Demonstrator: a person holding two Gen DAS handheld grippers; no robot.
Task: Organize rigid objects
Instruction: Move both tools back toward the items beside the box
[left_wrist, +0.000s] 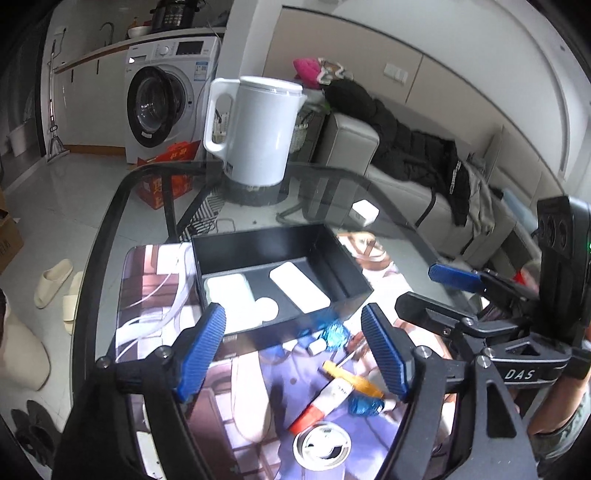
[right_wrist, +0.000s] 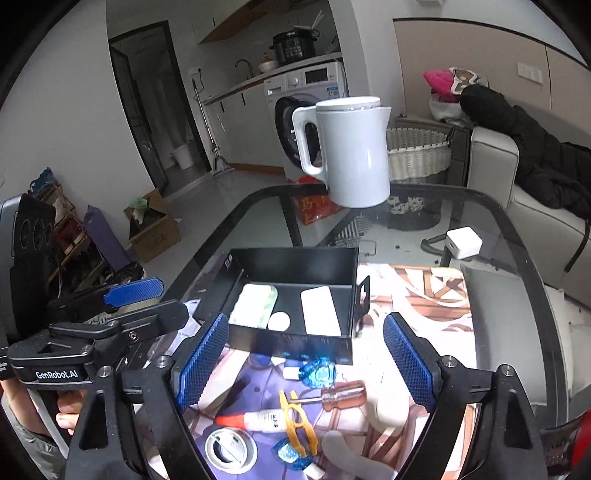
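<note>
Both tongs, left (left_wrist: 293, 349) and right (right_wrist: 304, 360), tilt downward, wide apart, empty.

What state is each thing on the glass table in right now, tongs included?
Left tongs: open, empty.
Right tongs: open, empty.
Black rectangular tray: upright, holding three white items.
White electric kettle: upright on its base, lid shut.
Orange plastic clip: lying loose outside the tray.
Clear-handled screwdriver: lying flat outside the tray.
Red-capped white tube: lying on its side, capped.

Home: washing machine (left_wrist: 162, 99), sofa (left_wrist: 406, 184), kettle (left_wrist: 255, 129).
</note>
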